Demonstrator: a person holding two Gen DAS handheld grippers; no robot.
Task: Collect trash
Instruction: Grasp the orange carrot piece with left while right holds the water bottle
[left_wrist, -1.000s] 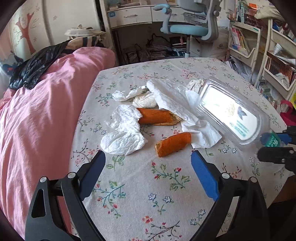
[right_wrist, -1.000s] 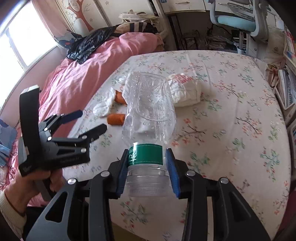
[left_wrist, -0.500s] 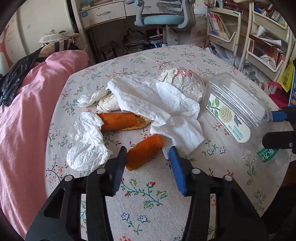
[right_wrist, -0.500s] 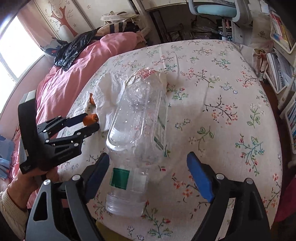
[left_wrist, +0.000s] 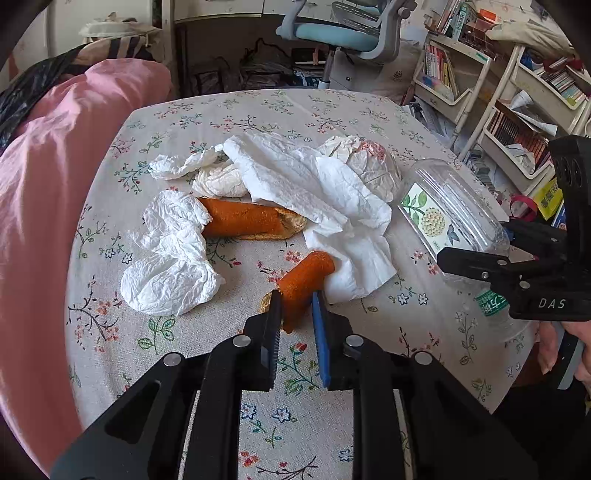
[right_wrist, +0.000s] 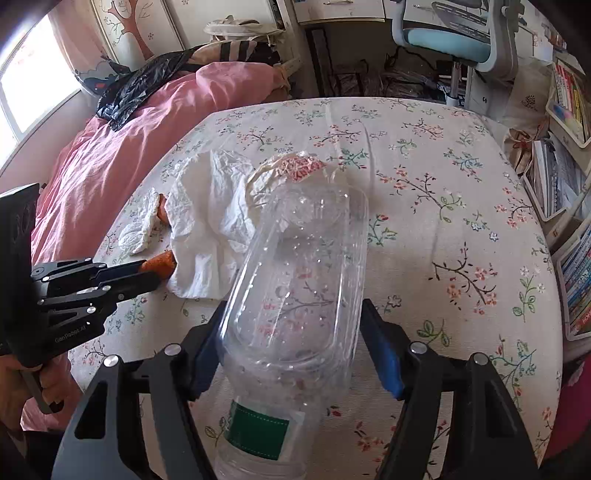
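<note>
We've got the left gripper (left_wrist: 295, 308) pinching just the crust (left_wrist: 303, 286) tip, right gripper (right_wrist: 291, 345) spread around the bottle (right_wrist: 295, 280); crust may crumble or slip free.

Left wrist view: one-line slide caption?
Left gripper shut on the short orange peel beside crumpled tissues on the floral tablecloth.

I note a table (left_wrist: 332, 110) under a floral cloth. Left of the table lies a pink duvet (right_wrist: 147, 122); beyond the table stands a blue desk chair (left_wrist: 340, 33); right of it, white bookshelves (left_wrist: 517, 110). Daylight enters a window (right_wrist: 33, 77) beyond the duvet.
</note>
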